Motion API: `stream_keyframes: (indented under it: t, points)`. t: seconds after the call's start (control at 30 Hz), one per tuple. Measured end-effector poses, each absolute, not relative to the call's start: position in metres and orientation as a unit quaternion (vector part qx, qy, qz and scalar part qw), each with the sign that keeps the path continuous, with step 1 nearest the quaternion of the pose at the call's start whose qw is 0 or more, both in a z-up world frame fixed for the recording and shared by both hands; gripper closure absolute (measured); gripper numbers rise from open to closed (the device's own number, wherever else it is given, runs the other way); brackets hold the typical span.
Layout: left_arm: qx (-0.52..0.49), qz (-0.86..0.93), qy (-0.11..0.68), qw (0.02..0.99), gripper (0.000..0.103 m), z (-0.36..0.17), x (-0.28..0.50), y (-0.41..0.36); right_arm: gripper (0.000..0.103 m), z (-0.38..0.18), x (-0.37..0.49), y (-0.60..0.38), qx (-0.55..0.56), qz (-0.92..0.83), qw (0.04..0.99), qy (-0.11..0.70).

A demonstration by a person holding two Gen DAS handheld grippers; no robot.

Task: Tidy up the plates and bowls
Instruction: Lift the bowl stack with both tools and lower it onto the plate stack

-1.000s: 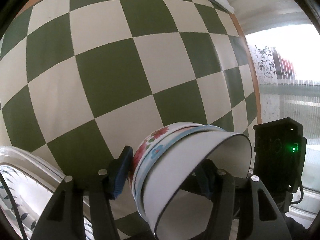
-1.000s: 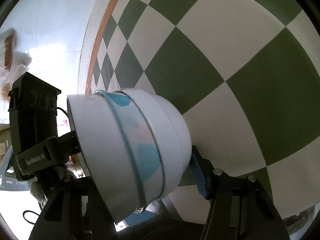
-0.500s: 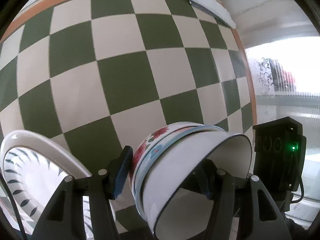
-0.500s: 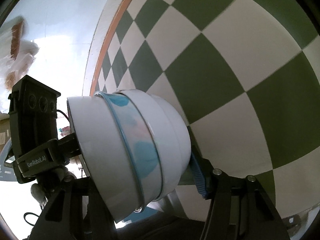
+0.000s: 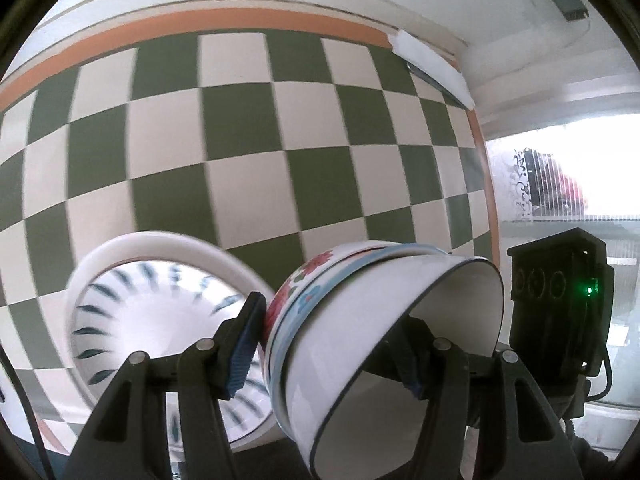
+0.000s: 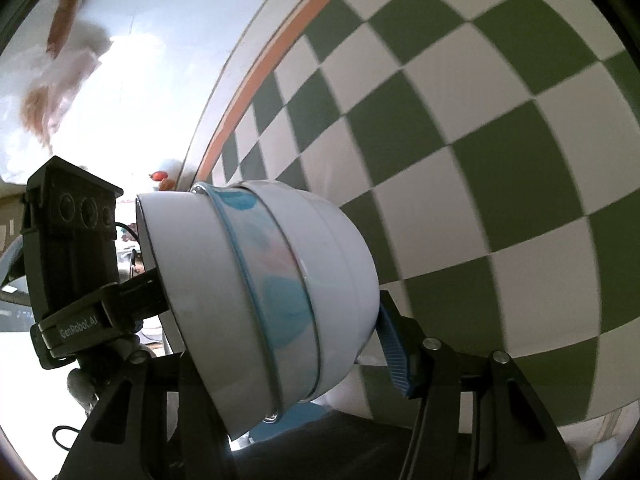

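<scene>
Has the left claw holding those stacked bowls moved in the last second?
Yes. The left claw, shut on the stacked white enamel bowls, has tilted up or drawn back: the green-and-cream checked cloth slid down, revealing its orange border and the leaf-patterned white plate.

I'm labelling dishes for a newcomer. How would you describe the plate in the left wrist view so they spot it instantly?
Start from the green-and-cream checkered tablecloth. At its lower left lies a round white plate with dark leaf-shaped strokes ringing its well, just left of the nested stack of bowls gripped on its side. Unlike those deep bowls, one flowered red and blue, it is shallow, broad-rimmed and ungripped.
</scene>
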State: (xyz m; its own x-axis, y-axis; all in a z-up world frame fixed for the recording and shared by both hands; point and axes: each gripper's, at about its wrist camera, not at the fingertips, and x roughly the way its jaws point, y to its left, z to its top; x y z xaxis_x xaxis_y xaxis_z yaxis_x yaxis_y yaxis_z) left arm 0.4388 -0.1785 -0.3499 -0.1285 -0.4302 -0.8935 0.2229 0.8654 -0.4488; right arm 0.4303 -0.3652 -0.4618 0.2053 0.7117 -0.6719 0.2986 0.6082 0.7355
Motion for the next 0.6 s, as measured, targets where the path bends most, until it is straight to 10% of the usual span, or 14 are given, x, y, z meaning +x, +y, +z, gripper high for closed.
stream_keyframes:
  t: [0.6]
  points:
    - [-0.125,-0.198,0.72,0.653,0.046,-0.379,0.437,-0.066,0.047,-0.477,0.42,-0.273,0.375,0.196,0.632,0.649]
